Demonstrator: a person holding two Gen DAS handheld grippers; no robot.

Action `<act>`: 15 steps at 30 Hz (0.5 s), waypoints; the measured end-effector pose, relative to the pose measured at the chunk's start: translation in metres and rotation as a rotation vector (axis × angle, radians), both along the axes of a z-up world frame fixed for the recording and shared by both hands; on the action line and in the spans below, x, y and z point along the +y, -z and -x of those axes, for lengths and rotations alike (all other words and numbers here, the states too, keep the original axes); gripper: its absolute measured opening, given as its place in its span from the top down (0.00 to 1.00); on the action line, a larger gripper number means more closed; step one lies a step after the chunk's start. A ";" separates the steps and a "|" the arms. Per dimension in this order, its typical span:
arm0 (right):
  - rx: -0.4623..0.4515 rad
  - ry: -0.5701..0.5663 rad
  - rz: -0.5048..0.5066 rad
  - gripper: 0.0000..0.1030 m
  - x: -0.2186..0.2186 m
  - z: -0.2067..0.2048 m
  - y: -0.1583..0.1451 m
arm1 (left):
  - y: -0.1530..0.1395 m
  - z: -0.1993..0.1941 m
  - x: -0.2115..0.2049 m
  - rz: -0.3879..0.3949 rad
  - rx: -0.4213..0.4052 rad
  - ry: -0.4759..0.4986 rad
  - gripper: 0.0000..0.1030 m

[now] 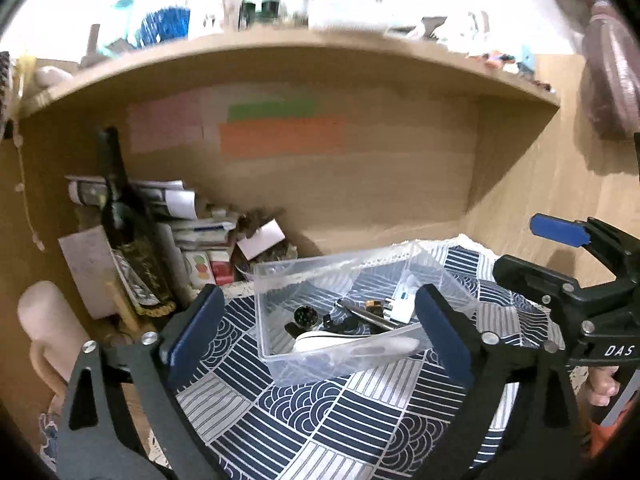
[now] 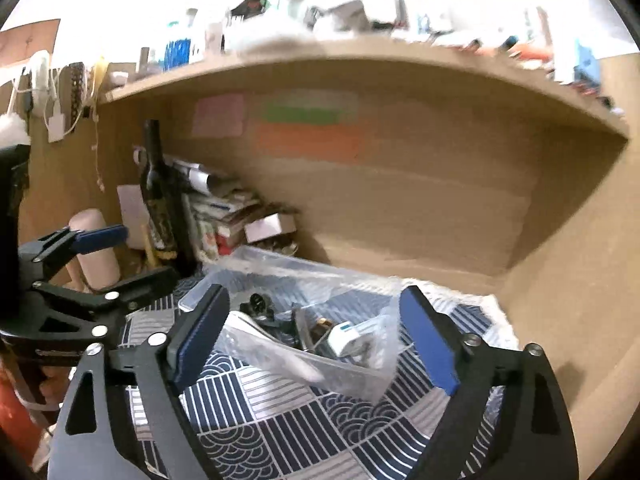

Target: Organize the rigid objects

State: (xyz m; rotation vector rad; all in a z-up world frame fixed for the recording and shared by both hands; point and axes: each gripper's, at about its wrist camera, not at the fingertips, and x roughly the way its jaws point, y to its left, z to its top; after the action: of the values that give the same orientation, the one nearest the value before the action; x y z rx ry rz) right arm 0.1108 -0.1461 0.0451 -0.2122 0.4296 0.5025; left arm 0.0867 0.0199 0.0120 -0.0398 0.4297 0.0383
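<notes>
A clear plastic box (image 1: 280,280) stands on the blue-and-white patterned cloth (image 1: 320,412). It holds a white plug adapter (image 1: 398,309), a white remote-like piece (image 1: 328,340), a metal pen-like rod (image 1: 366,314) and small dark parts (image 1: 306,316). My left gripper (image 1: 320,328) is open and empty, its jaws wide either side of the box, above its near side. My right gripper (image 2: 316,340) is open and empty over the same box (image 2: 256,344), with the adapter (image 2: 350,338) between its jaws. The right gripper also shows in the left wrist view (image 1: 560,264).
A wooden shelf (image 1: 280,56) overhangs the wooden alcove. A dark wine bottle (image 1: 120,208), stacked papers and boxes (image 1: 192,224) and a beige cylinder (image 1: 48,316) crowd the back left corner. The cloth's lace edge (image 1: 472,240) lies near the right wall.
</notes>
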 end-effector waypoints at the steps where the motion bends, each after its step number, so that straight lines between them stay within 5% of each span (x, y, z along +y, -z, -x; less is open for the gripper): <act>1: -0.007 0.004 -0.014 0.10 -0.003 0.005 -0.002 | -0.002 0.006 -0.001 -0.001 -0.009 -0.001 0.03; 15: -0.069 0.021 -0.065 0.02 -0.016 0.034 -0.009 | -0.019 0.050 -0.020 -0.029 -0.114 0.003 0.00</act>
State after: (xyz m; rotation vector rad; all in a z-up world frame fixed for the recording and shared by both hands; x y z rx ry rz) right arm 0.0765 -0.1623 0.0545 -0.1617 0.3472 0.4861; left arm 0.0365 -0.0003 0.0305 -0.0131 0.3150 0.0391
